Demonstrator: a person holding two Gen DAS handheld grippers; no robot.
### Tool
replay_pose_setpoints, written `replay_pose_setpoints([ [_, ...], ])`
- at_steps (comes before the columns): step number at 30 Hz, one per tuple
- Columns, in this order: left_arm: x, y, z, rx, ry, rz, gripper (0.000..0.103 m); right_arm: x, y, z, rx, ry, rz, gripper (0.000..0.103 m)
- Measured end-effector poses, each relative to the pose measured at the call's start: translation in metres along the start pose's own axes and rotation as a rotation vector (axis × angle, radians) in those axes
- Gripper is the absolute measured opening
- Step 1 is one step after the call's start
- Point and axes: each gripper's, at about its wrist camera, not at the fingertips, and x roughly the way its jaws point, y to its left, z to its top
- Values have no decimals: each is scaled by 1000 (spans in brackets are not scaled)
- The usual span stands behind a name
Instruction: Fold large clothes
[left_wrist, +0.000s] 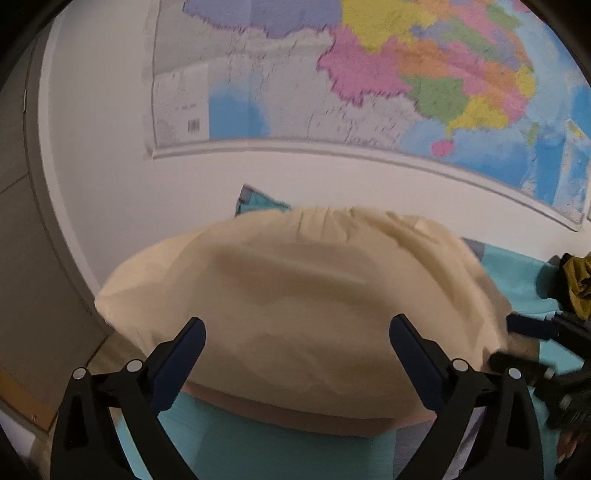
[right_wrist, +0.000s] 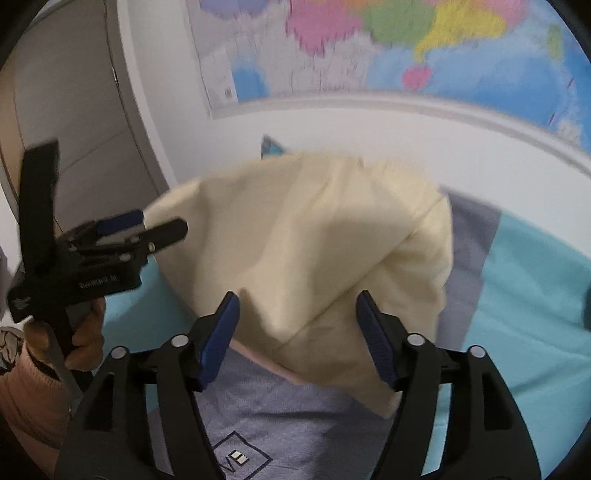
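Note:
A large cream-yellow garment (left_wrist: 303, 295) lies folded in a rounded heap on a turquoise bed cover (left_wrist: 258, 446). It also shows in the right wrist view (right_wrist: 314, 251), with a pink inner edge along its near side. My left gripper (left_wrist: 297, 332) is open and empty, just in front of the garment's near edge. My right gripper (right_wrist: 297, 306) is open and empty, its fingers either side of a fold at the garment's near corner. The left gripper (right_wrist: 147, 229) also shows at the left of the right wrist view, beside the garment's left edge.
A grey-blue cloth with a printed diamond logo (right_wrist: 240, 458) lies under the garment on the cover. A white wall with a coloured map (left_wrist: 369, 74) stands right behind. Dark olive clothing (left_wrist: 580, 284) lies at the right. A door (left_wrist: 22, 221) is at the left.

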Motion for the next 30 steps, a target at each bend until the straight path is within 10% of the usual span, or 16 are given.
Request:
replay_pose_setpoints([
  [30, -91, -31, -54, -83, -28, 133, 96, -78, 38, -54, -55, -126, -59, 97],
])
